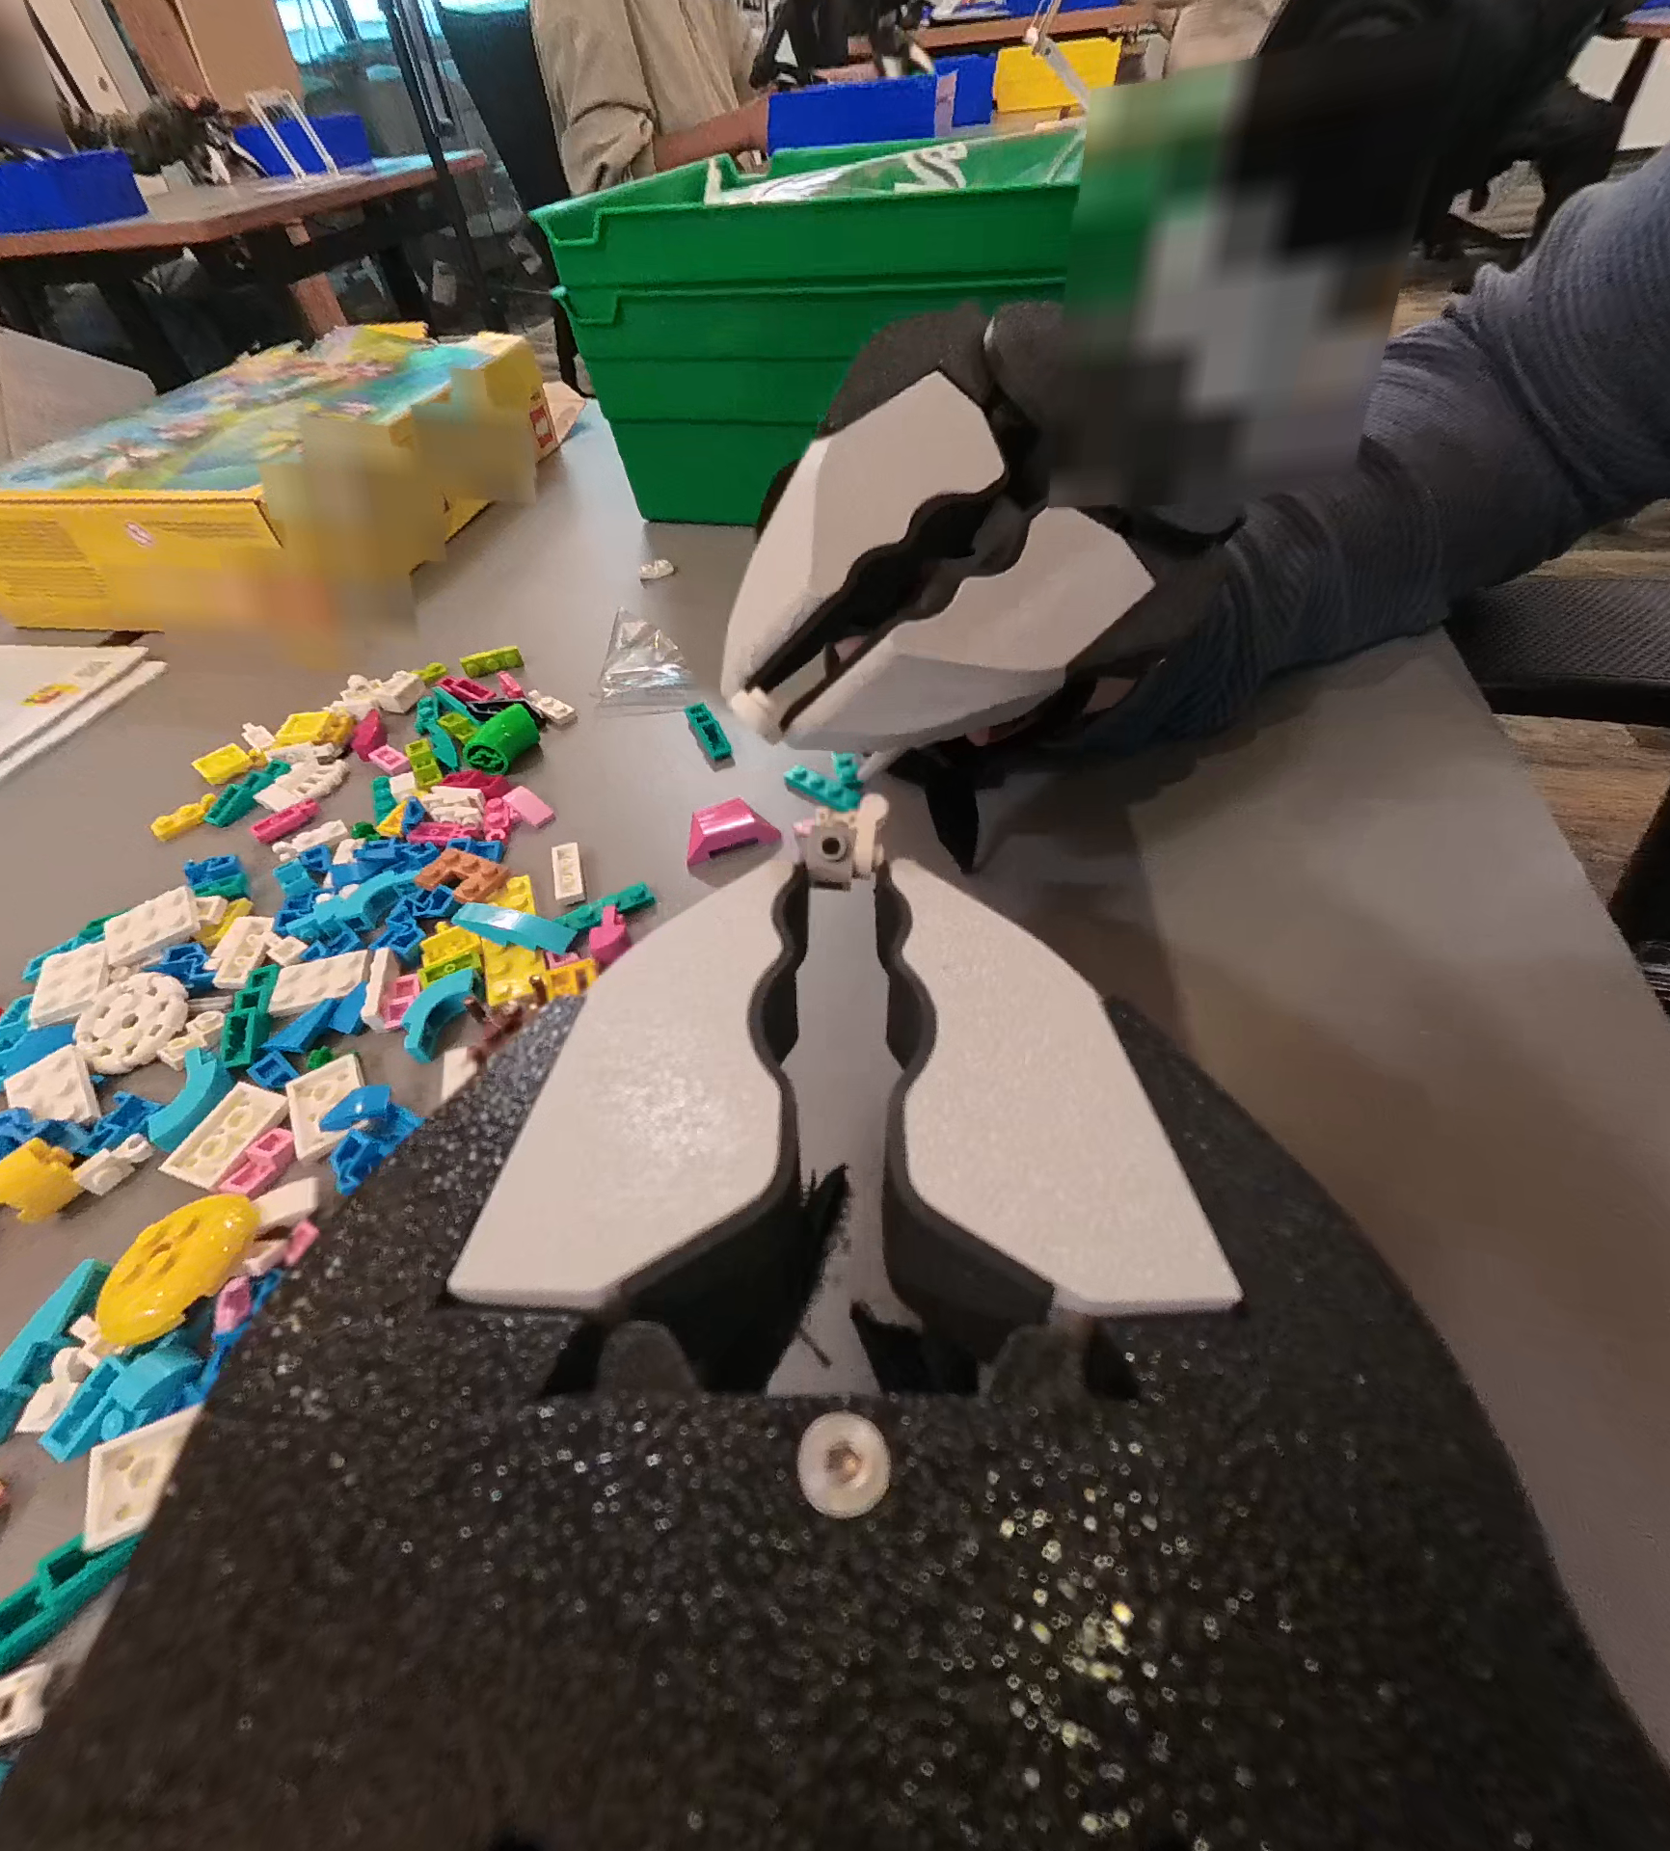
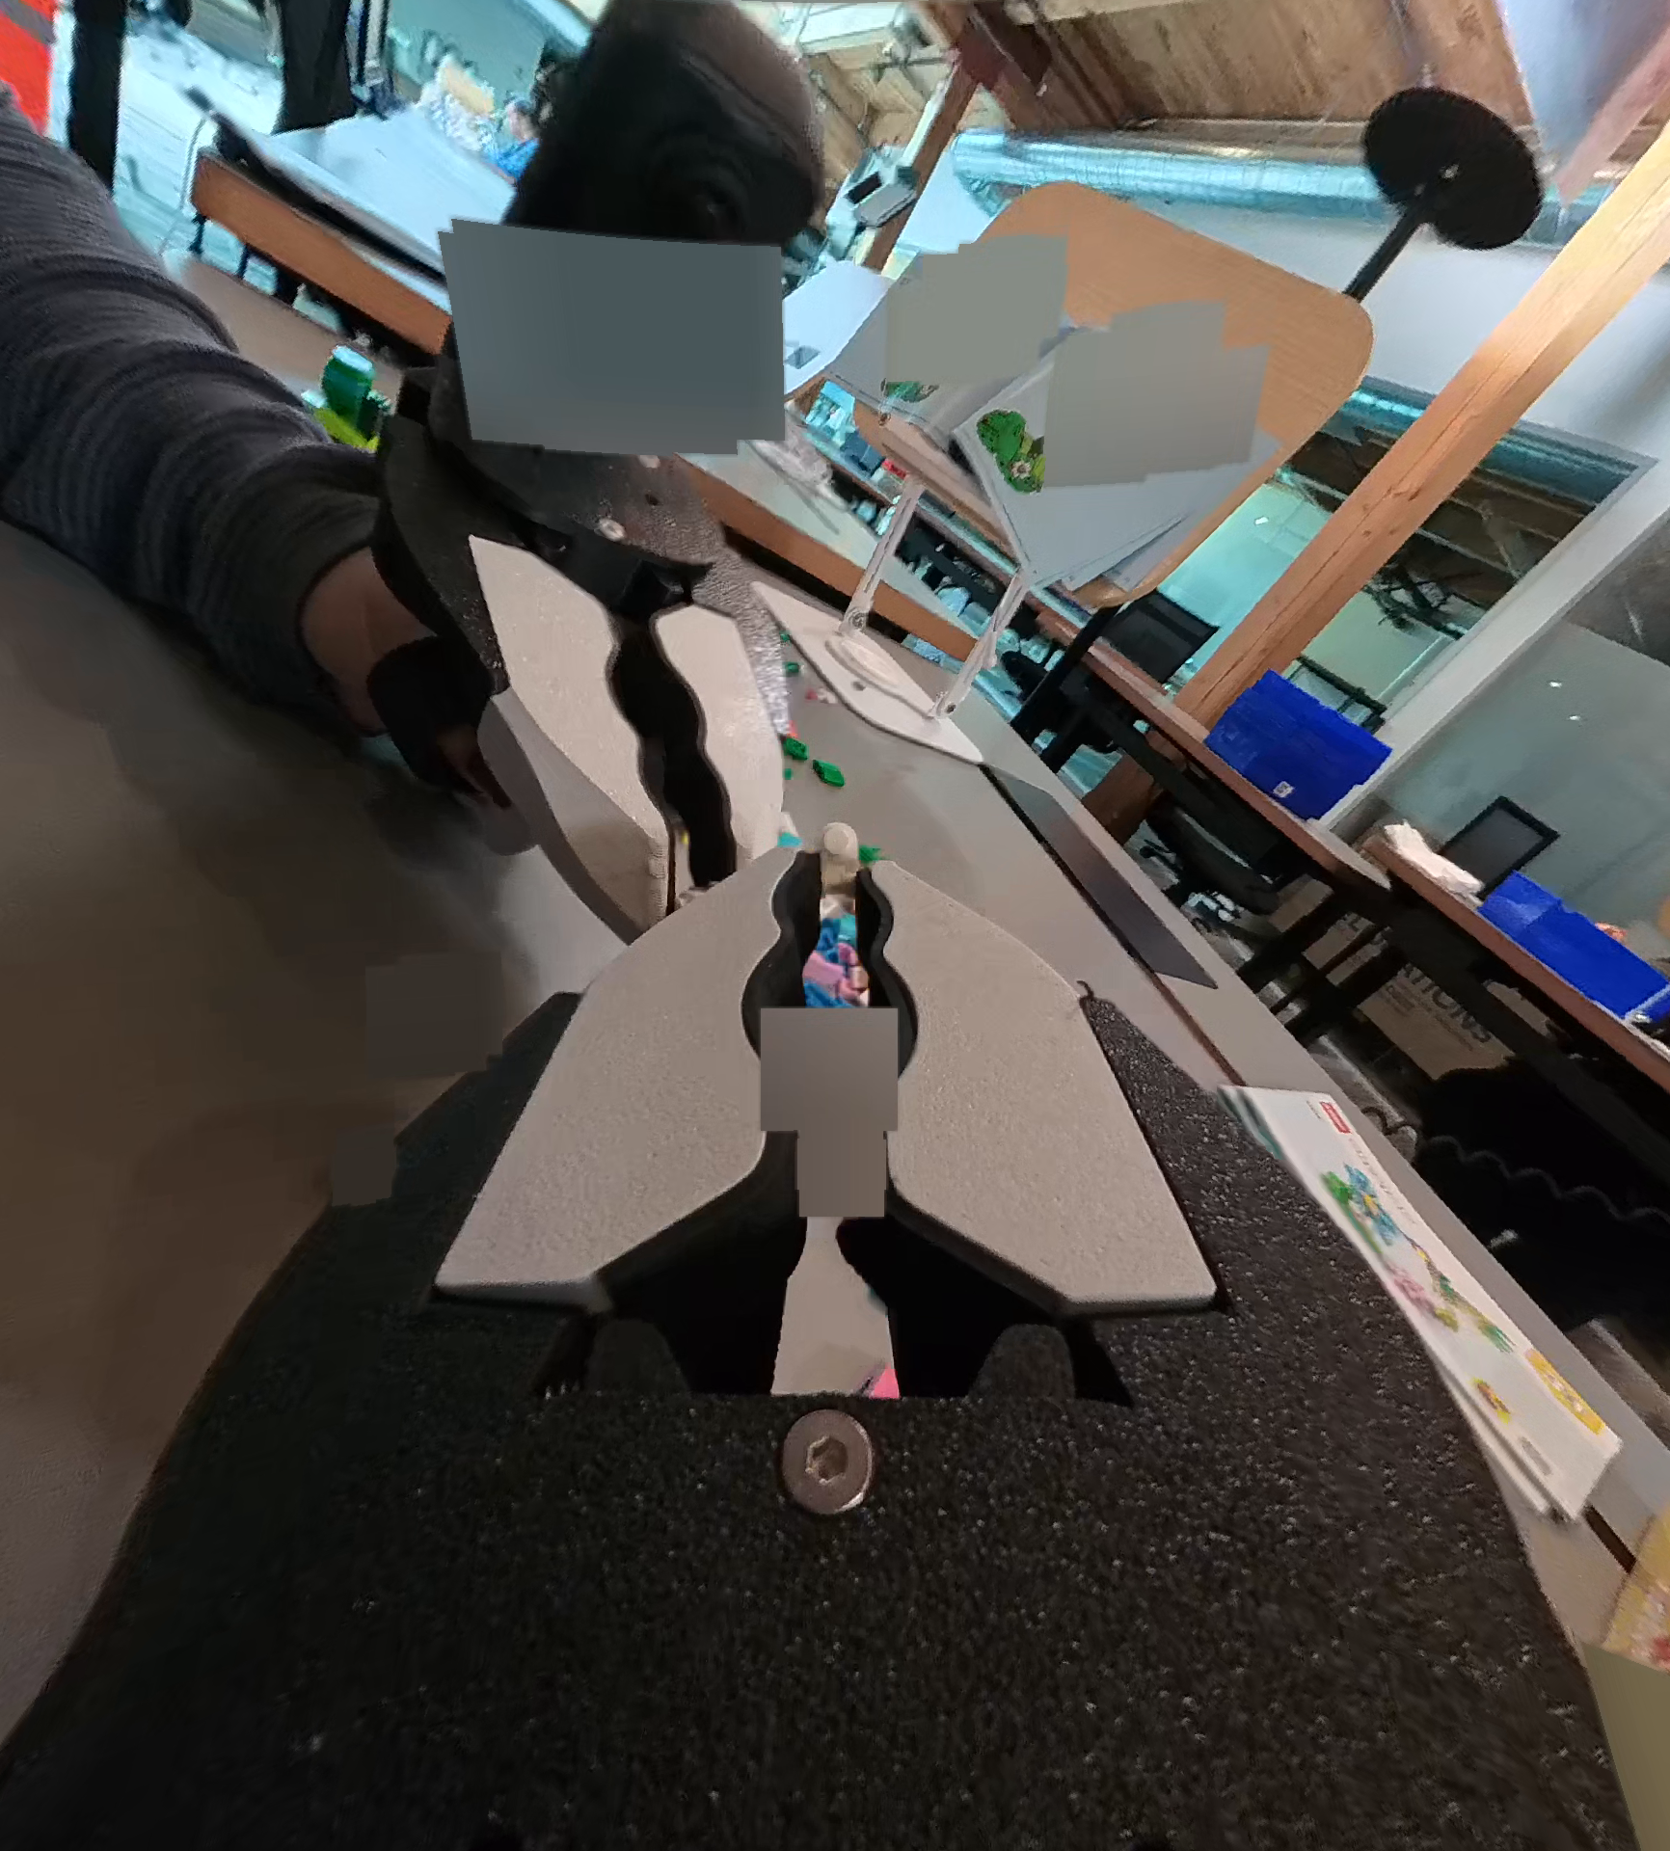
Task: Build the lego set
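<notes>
My left gripper (image 1: 836,869) is shut on a small grey and white lego assembly (image 1: 833,846), held just above the grey table (image 1: 1262,1002). My right gripper (image 1: 761,709) comes in from the upper right, tilted down, and is shut on a small white piece (image 1: 749,704). Its tips are close above and left of the assembly. In the right wrist view the right gripper (image 2: 836,866) pinches the white piece (image 2: 838,843), and the left gripper (image 2: 686,871) is just beyond on the left. Teal pieces (image 1: 821,786) lie between the two grippers.
A big pile of loose coloured bricks (image 1: 310,952) covers the table on the left. A pink slope brick (image 1: 731,831) and a teal plate (image 1: 708,729) lie near the grippers. Stacked green bins (image 1: 811,331), a yellow box (image 1: 240,481), booklets (image 1: 10,721) and a plastic bag (image 1: 646,661) stand behind.
</notes>
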Demonstrator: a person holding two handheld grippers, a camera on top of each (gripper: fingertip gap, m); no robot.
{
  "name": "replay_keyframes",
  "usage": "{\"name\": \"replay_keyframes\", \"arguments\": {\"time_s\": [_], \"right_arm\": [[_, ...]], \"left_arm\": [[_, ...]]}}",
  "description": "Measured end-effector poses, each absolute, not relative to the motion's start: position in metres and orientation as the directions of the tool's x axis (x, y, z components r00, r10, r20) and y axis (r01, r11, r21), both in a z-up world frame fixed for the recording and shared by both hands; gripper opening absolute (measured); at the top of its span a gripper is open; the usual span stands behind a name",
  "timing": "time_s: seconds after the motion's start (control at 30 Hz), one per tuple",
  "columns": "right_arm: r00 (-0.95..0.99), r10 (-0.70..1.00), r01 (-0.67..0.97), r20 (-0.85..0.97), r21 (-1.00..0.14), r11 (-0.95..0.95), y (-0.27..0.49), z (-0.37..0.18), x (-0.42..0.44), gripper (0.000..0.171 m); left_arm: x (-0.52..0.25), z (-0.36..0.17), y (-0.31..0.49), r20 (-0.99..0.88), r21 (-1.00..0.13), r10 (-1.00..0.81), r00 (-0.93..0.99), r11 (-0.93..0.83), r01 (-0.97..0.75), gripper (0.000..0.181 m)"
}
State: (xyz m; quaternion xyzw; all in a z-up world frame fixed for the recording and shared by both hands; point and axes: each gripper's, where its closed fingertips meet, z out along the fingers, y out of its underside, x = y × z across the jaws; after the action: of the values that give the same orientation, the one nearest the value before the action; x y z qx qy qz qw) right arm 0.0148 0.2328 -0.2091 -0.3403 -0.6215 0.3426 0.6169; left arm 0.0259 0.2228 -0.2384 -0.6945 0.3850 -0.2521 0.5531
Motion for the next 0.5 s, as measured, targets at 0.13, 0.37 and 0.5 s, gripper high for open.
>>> {"name": "replay_keyframes", "arguments": {"time_s": [0.13,0.37,0.5], "right_arm": [[-0.124,0.842,0.078,0.524,-0.841,0.535,0.229,-0.217,0.016,0.006],[-0.319,0.882,0.233,0.347,-0.873,0.428,0.220,-0.210,0.030,0.006],[-0.474,0.844,0.385,0.249,-0.804,0.453,0.216,-0.214,0.033,0.006]], "left_arm": [[0.028,-0.243,0.222,-0.073,-0.953,-0.823,0.563,-0.109,-0.283,0.012],[0.035,-0.241,0.218,-0.047,-0.958,-0.821,0.569,-0.124,-0.259,0.012],[0.034,-0.238,0.216,-0.084,-0.962,-0.810,0.580,-0.085,-0.258,0.012]]}}
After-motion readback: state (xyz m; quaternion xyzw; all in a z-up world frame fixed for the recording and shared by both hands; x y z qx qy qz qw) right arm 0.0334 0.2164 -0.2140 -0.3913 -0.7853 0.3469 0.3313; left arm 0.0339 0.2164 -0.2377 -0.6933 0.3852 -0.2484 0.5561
